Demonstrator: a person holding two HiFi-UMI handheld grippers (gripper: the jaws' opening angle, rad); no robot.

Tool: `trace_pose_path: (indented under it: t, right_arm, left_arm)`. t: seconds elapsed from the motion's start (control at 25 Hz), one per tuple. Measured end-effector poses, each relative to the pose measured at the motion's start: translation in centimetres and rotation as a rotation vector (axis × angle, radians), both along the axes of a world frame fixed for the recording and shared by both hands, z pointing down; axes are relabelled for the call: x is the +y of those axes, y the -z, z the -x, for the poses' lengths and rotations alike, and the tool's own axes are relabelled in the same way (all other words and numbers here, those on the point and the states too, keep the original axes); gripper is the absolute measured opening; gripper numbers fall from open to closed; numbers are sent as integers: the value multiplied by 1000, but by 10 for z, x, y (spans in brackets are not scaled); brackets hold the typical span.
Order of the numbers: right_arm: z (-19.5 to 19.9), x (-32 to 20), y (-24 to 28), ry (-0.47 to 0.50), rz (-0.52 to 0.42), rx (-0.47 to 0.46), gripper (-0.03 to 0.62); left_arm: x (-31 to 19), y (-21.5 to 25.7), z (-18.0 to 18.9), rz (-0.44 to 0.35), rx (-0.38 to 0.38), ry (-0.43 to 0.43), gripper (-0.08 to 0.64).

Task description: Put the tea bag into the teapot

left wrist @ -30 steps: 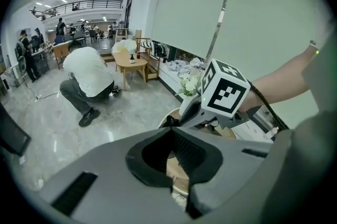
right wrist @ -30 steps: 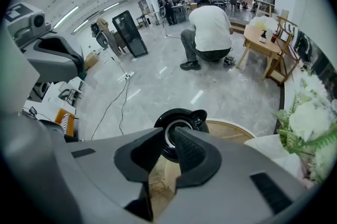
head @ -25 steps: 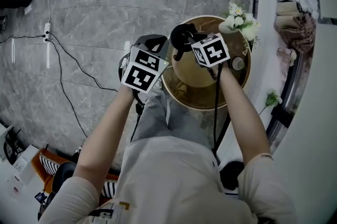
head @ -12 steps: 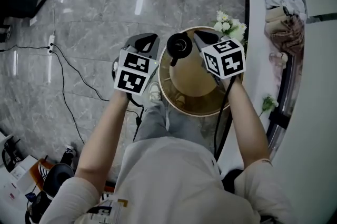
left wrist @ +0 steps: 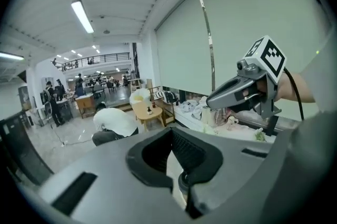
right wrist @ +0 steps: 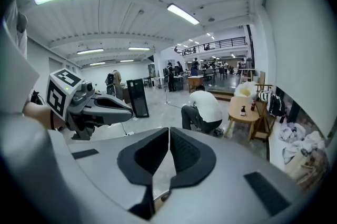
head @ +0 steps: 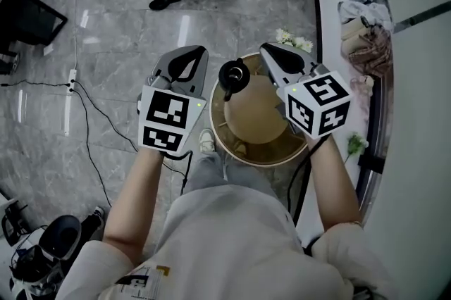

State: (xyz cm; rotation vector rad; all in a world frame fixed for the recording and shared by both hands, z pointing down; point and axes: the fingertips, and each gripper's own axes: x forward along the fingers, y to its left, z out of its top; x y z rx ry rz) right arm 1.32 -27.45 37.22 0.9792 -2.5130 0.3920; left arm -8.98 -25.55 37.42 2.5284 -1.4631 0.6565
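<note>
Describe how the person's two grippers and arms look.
The left gripper and right gripper are grey shells with black-padded tongs; each carries a white cube with black square markers. Black cables trail from them. The person wears a pale short-sleeved shirt.

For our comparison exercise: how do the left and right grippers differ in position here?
The left gripper hangs over the floor; the right gripper over the round table. The left one angles rightward, the right one leftward, with the teapot between them. Both claws are shut and empty.
</note>
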Motion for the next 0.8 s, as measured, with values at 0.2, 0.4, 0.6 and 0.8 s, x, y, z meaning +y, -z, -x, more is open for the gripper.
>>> trace_pose_path:
  t: [0.2, 0.4, 0.6, 0.8]
  right_arm:
    - [0, 29, 61, 7, -55, -114, 11]
    - [-8, 52, 112, -3, -151, -159, 11]
    - [-19, 68, 150, -37, -244, -177, 11]
    - [-28, 87, 173, -44, -300, -177, 11]
  left_arm:
    - [25, 53, -9, -107, -43, -38, 8]
    - [48, 87, -12, -176, -138, -41, 8]
    - [62, 124, -14, -245, -118, -70, 8]
    - [79, 157, -18, -327, -99, -112, 8]
